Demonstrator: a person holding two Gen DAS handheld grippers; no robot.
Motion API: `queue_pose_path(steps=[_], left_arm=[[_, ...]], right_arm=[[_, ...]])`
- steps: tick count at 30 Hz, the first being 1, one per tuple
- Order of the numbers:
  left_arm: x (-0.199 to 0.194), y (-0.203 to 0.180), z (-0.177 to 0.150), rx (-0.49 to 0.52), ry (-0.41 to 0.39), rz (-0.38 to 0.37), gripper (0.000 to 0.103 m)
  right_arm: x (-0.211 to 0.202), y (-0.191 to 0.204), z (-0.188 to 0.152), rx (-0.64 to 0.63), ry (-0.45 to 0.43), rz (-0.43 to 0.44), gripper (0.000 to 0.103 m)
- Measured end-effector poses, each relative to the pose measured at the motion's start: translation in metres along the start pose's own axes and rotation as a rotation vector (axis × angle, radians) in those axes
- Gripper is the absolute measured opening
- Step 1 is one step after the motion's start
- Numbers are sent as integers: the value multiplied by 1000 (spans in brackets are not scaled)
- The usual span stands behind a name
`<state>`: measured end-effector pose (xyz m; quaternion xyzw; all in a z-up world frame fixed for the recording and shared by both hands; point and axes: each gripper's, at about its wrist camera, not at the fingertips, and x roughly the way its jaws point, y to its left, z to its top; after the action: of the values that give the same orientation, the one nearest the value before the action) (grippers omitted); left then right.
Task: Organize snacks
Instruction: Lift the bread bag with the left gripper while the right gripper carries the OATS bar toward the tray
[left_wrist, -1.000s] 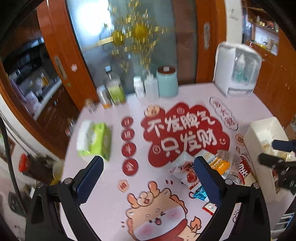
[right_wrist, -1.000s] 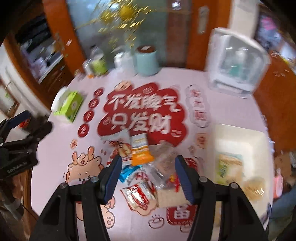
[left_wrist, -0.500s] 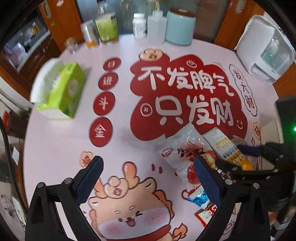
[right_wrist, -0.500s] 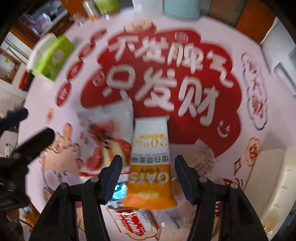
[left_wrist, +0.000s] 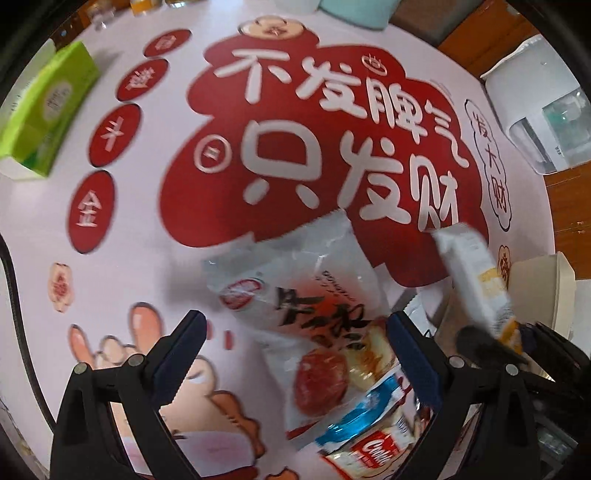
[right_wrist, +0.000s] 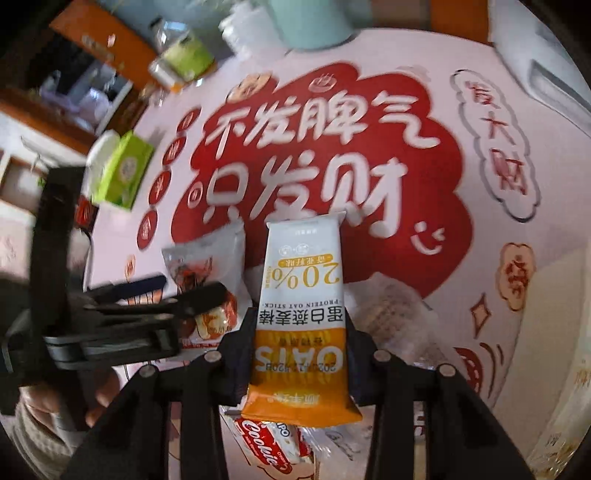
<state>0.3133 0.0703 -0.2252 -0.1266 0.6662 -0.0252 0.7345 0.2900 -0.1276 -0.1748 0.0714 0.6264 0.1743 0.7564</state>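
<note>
A pile of snack packets lies on the pink printed tablecloth (left_wrist: 147, 229). My right gripper (right_wrist: 301, 354) is closing its jaws on the orange-and-white oat stick packet (right_wrist: 301, 295), pads against both of its long edges. In the left wrist view the oat stick packet (left_wrist: 472, 273) stands tilted up off the cloth, its orange end in the right gripper (left_wrist: 506, 334). My left gripper (left_wrist: 295, 350) hangs open just above a white packet with a red picture (left_wrist: 295, 291), which lies between its fingers untouched. The left gripper (right_wrist: 192, 288) also shows over that white packet (right_wrist: 207, 254).
A cookie packet (left_wrist: 373, 446) and a blue packet (left_wrist: 362, 413) lie at the near end of the pile. A cream bin (left_wrist: 546, 291) stands at the right edge. A green tissue box (left_wrist: 44, 114) is far left, a white appliance (left_wrist: 535, 110) far right, a teal canister (right_wrist: 310, 22) at the back.
Both grippers have come down close over the snack pile. The right jaws have narrowed onto the oat stick, which now tilts up off the cloth. The left jaws stay wide.
</note>
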Motion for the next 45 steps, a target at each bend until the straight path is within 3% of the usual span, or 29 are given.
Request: queue_pose_path(steps=[4,9,11,14,16,23,30,38,45], left_arm=[[18,-11,4,-52,41,2,98],[29,-29,1,-30,24,119,97],[27,-33,-4,-16,-7,156,84],[19,-32,-12,-11,-37,119,70],[10,-28,-19,-4,-49,101,66],[-35,1,-67,56,-135,130,63],[-81,24,-145,189,-159,153,63],[-119,20,-191,316,-207,90,63],[-140,-43,-208,478,-277,-11,63]], right_arm=[[-15,-13,-4,44,-59,-37,40],[-22,-21,-7,59,-80,-33,40],[-26,-19,-12,56,-85,-30,40],[-29,-13,-21,40,-95,-32,40],[-31,-9,-28,36,-100,-28,40],[-43,13,-59,38,-125,-17,40],[-61,40,-106,17,-133,-18,40],[-101,50,-163,89,-199,-57,40],[-146,41,-206,158,-273,-143,40]])
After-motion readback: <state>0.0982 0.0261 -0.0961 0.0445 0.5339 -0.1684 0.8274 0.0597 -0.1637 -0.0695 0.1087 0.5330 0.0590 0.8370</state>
